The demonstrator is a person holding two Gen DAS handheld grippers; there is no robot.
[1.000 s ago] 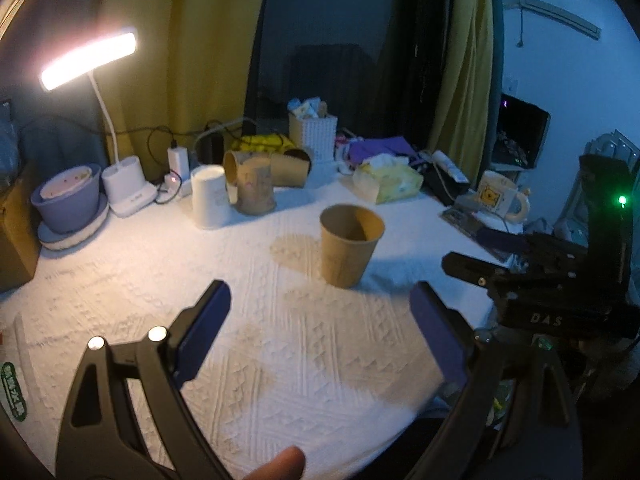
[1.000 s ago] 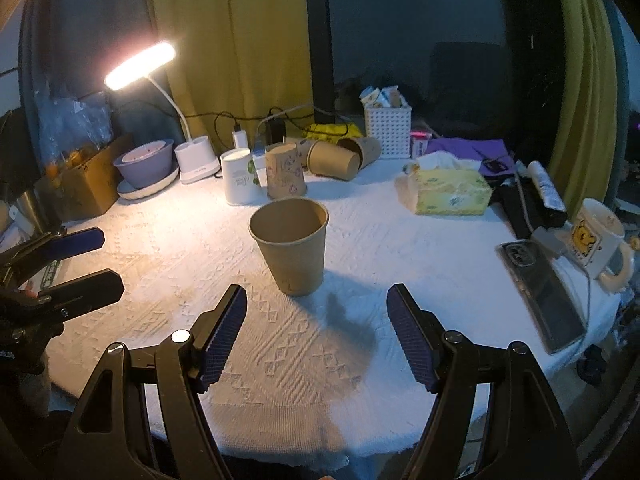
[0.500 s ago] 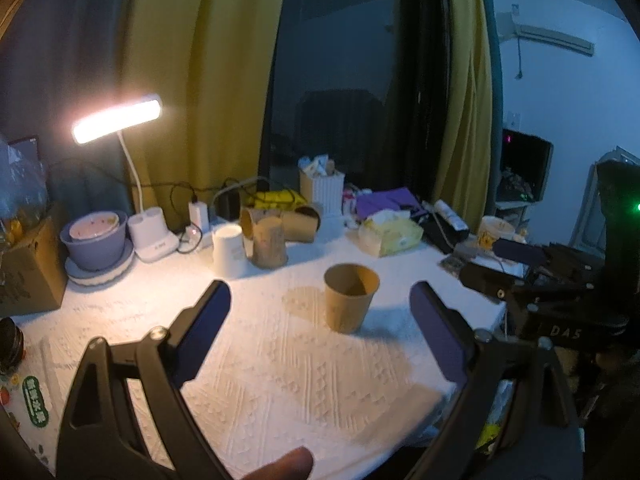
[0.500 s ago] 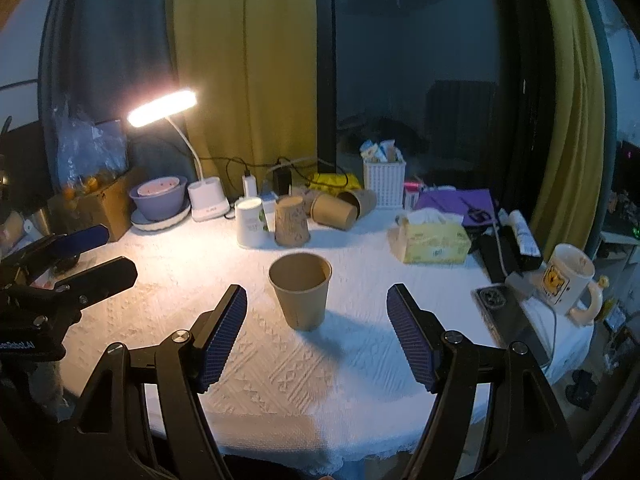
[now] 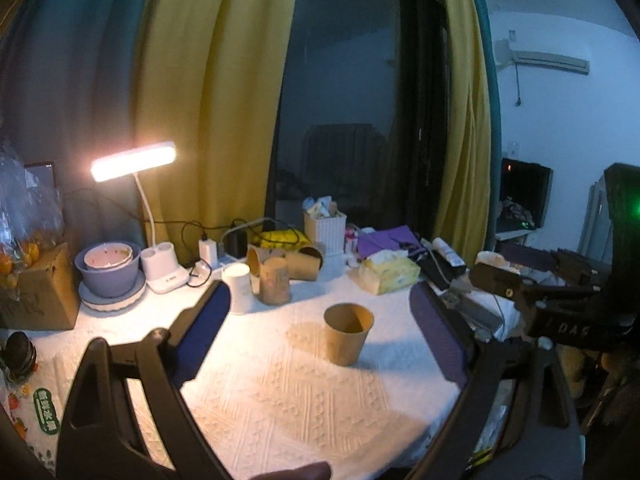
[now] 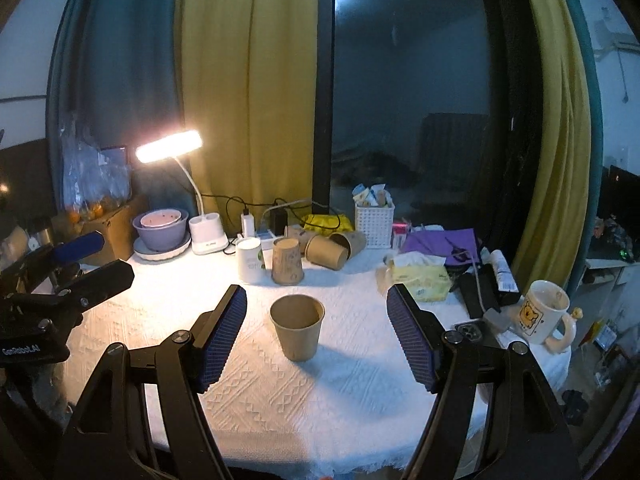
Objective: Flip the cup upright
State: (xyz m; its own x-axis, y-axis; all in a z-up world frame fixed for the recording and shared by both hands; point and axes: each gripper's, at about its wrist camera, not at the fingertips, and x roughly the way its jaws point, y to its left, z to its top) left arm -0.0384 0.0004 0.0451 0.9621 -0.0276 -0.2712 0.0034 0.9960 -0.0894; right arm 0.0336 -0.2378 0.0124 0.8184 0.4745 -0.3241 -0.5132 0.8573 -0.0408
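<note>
A brown paper cup [image 5: 347,334] [image 6: 297,327] stands upright, mouth up, alone in the middle of the white tablecloth [image 5: 280,392] [image 6: 280,400]. My left gripper [image 5: 320,316] is open and empty, pulled back above the table's front edge, well short of the cup. My right gripper [image 6: 316,320] is open and empty, also held back from the cup. The right gripper shows at the right of the left wrist view [image 5: 520,292]; the left gripper shows at the left of the right wrist view [image 6: 88,260].
Behind the cup stand a white cup [image 6: 249,260], an upside-down brown cup [image 6: 286,266] and brown cups lying on their sides [image 6: 328,249]. A lit desk lamp [image 6: 168,151], purple bowl [image 6: 161,227], white basket [image 6: 374,220], tissue box [image 6: 420,276], mug [image 6: 545,316] and phone [image 6: 474,330] ring the table.
Both grippers have drawn back and risen from the cup, which now looks smaller and farther. The cup has stayed upright in place. Both jaws remain open.
</note>
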